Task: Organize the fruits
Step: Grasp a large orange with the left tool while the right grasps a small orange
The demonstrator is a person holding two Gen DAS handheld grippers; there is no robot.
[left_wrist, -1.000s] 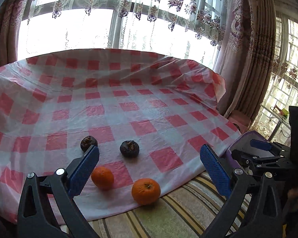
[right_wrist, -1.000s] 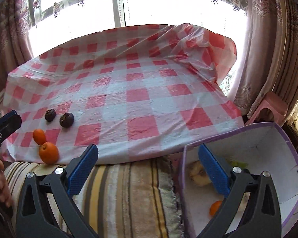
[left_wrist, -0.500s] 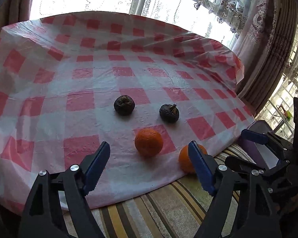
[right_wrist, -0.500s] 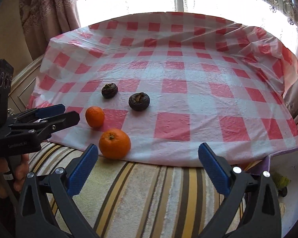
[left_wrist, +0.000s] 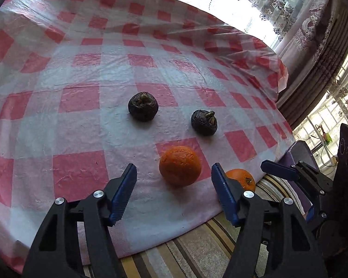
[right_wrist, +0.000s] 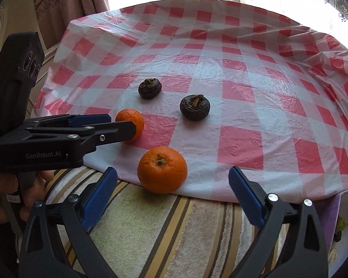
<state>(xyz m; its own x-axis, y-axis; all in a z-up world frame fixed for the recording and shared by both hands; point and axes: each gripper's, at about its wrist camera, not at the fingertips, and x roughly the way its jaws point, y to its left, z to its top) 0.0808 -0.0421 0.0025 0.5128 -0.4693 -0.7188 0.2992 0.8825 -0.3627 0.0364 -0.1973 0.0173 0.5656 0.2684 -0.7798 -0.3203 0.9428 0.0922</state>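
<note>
Two oranges and two dark wrinkled fruits lie on a red-and-white checked cloth [left_wrist: 81,97]. My left gripper [left_wrist: 174,190] is open, its jaws either side of the far orange [left_wrist: 180,165], just short of it. The near orange [left_wrist: 240,178] sits behind its right finger at the cloth's edge. The dark fruits [left_wrist: 143,106] [left_wrist: 204,122] lie beyond. My right gripper [right_wrist: 172,194] is open, just before the near orange [right_wrist: 162,169]. The left gripper [right_wrist: 118,125] shows there from the side, at the far orange [right_wrist: 130,122].
A striped towel [right_wrist: 174,231] covers the front edge below the cloth. A purple-rimmed white box [right_wrist: 336,210] stands at the right, partly seen; it also shows in the left wrist view [left_wrist: 299,153]. Curtains and a bright window lie behind.
Both grippers moved forward and down toward the oranges. The left one now brackets the far orange; the right one swung left from the box to face the near orange.
</note>
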